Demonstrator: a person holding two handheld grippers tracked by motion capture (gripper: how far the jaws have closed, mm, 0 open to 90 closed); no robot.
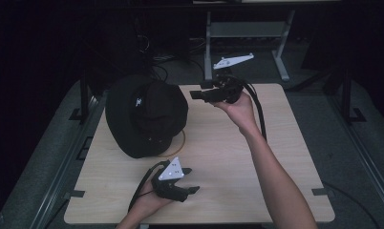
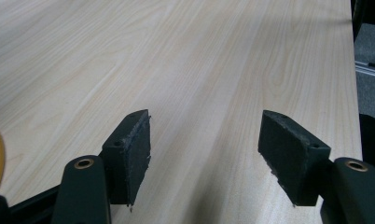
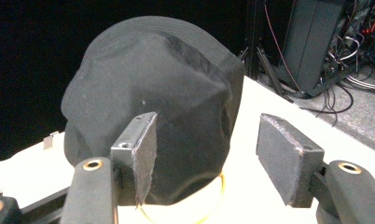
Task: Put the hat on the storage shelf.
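My right gripper (image 1: 196, 92), jaws wide and empty, faces the black hat (image 1: 144, 114) just beside it, nearer than my open left gripper (image 1: 192, 180).

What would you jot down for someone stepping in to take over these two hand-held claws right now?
Left gripper: open, holding nothing, low over the near part of the table.
Right gripper: open, holding nothing, raised near the far edge, jaws aimed at the black hat.
The black hat sits crown-up on the table's left part, lying over a yellow ring that peeks out under its brim.
Done: nothing is gripped yet.
Left: probably close the right gripper on the hat.
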